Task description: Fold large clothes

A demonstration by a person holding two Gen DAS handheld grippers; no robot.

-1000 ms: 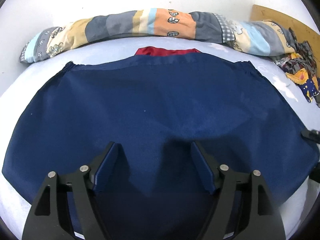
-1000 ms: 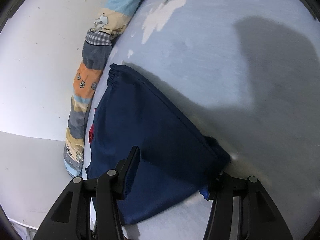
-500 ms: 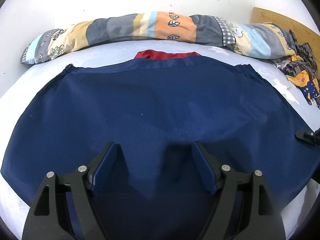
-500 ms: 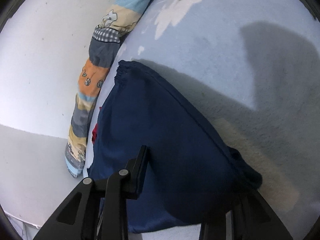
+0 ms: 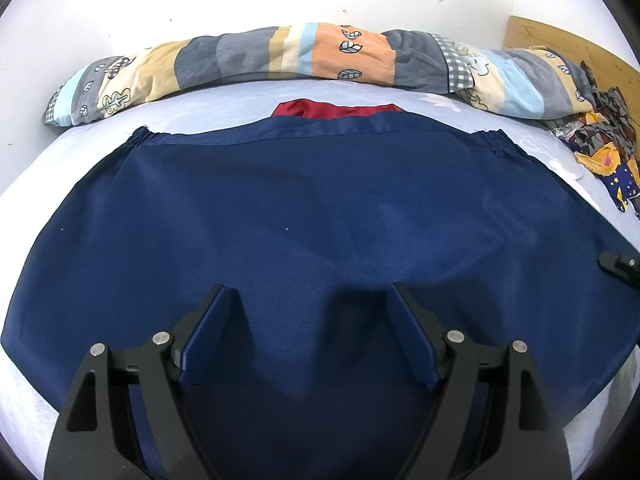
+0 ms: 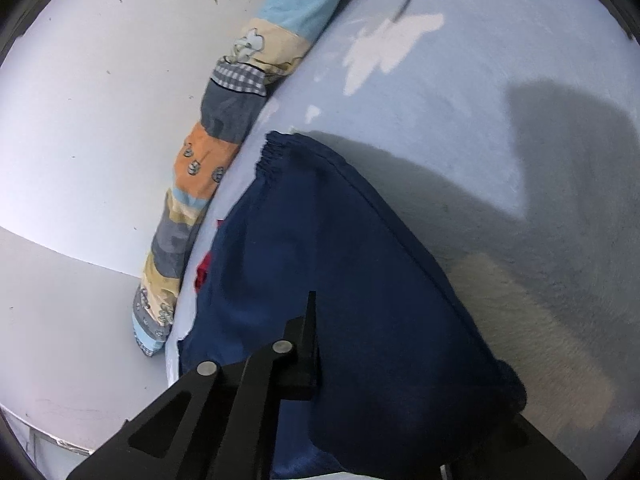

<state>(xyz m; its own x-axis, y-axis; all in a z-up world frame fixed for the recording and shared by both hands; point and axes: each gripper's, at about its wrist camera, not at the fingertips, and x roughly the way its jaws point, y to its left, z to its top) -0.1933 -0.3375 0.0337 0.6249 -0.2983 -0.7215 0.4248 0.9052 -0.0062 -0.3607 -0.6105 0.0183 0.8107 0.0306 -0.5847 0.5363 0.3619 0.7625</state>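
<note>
A large navy blue garment (image 5: 320, 208) with a red lining at its far edge (image 5: 336, 109) lies spread flat on the light blue bed sheet (image 5: 224, 108). My left gripper (image 5: 312, 332) hovers over the garment's near middle, jaws wide apart and holding nothing. In the right wrist view the garment's side edge (image 6: 360, 280) bulges up between my right gripper's fingers (image 6: 308, 344); the right finger is mostly hidden under the cloth. The right gripper (image 6: 408, 392) looks closed on the garment's edge. Its tip also shows in the left wrist view (image 5: 619, 264) at the garment's right side.
A long patchwork bolster (image 5: 304, 56) lies along the wall behind the garment. A heap of patterned clothes (image 5: 600, 136) sits at the far right near a wooden headboard (image 5: 568, 48). White wall surrounds the bed.
My right gripper has pushed further onto the garment's edge and the cloth now covers its right finger. The left gripper has stayed open above the garment, barely moving.
</note>
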